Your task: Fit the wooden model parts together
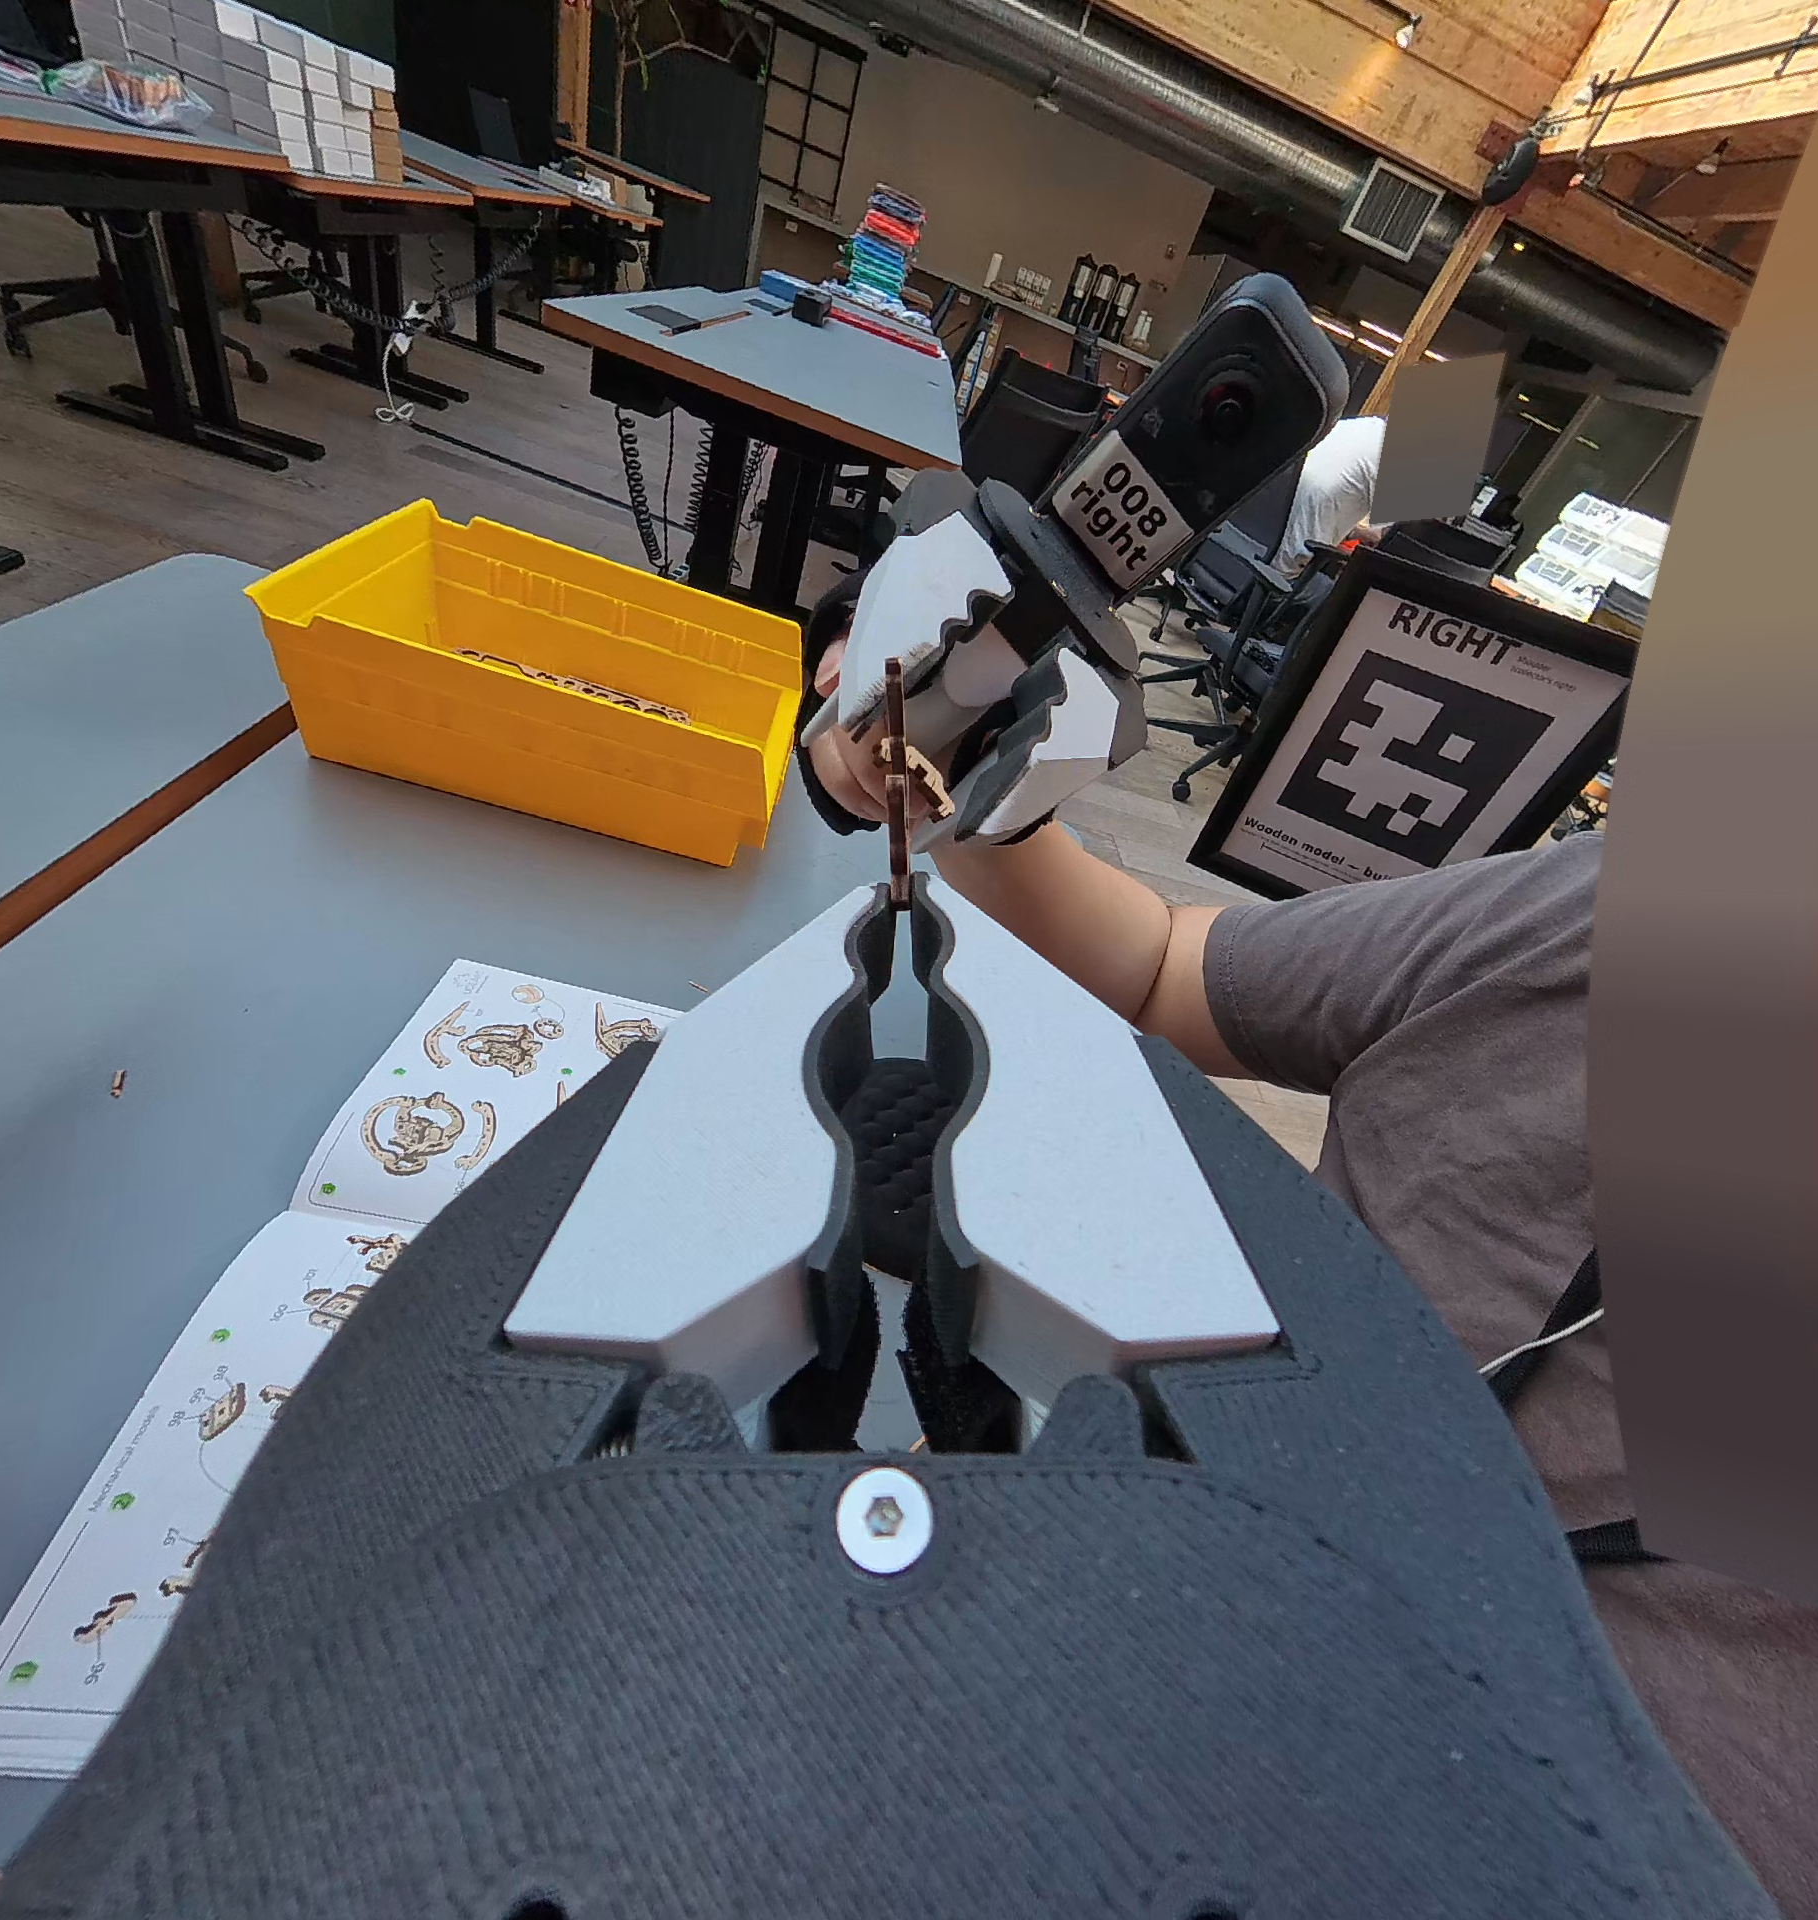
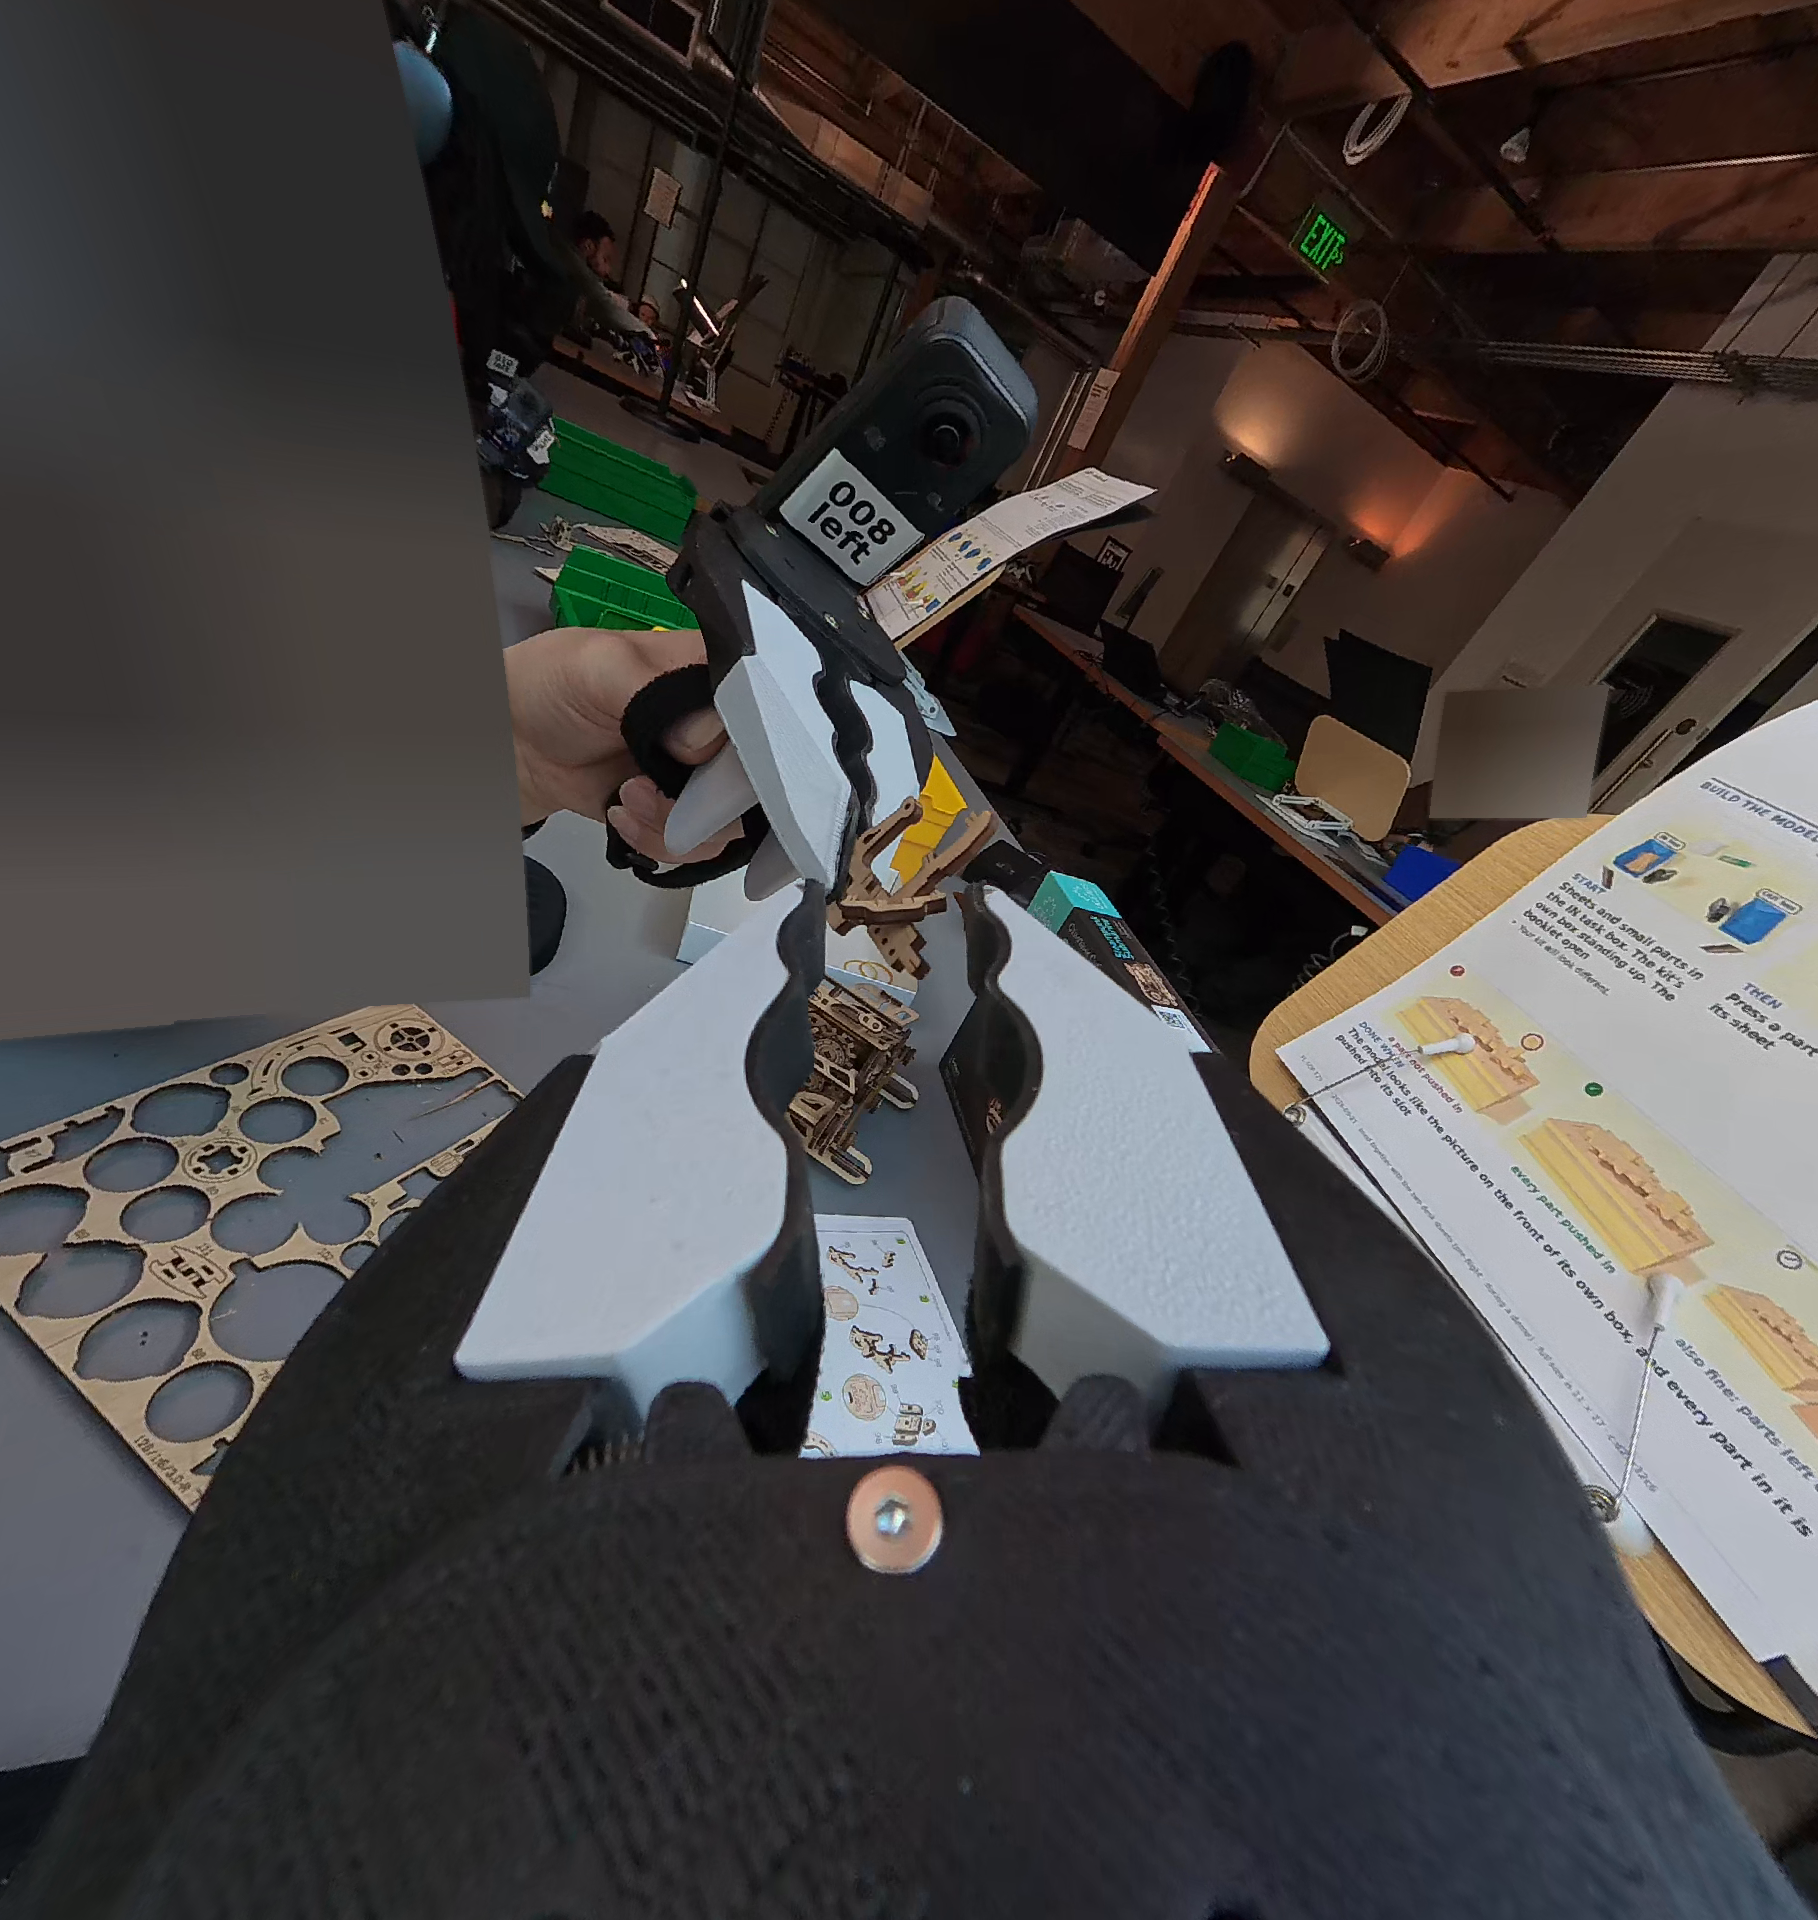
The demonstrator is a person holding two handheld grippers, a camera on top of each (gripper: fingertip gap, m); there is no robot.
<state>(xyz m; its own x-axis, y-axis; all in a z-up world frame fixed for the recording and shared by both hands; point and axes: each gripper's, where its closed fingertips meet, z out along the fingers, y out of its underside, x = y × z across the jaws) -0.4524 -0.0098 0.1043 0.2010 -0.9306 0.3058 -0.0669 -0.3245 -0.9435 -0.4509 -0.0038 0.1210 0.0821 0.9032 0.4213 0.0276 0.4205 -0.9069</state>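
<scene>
1. The left gripper (image 1: pixel 898 896) pinches the bottom end of the wooden part (image 1: pixel 897 774) with its fingers closed on it.
2. The part stands straight up, held in the air above the grey table (image 1: pixel 261 935).
3. The right gripper (image 2: pixel 889 902) has its fingers open, close around the part but not holding it.

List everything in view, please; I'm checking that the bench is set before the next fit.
Wooden subassembly: one, tan, pinched at the left gripper's tips.
Built model: one, tan, on the table.
Punched sheet: one, tan, lying flat.
Bin: one, yellow, holding a sheet.
Booklet: one, white, open.
Instruction page: one, white, on a wooden board.
Left gripper: jaws shut.
Right gripper: jaws open.
</scene>
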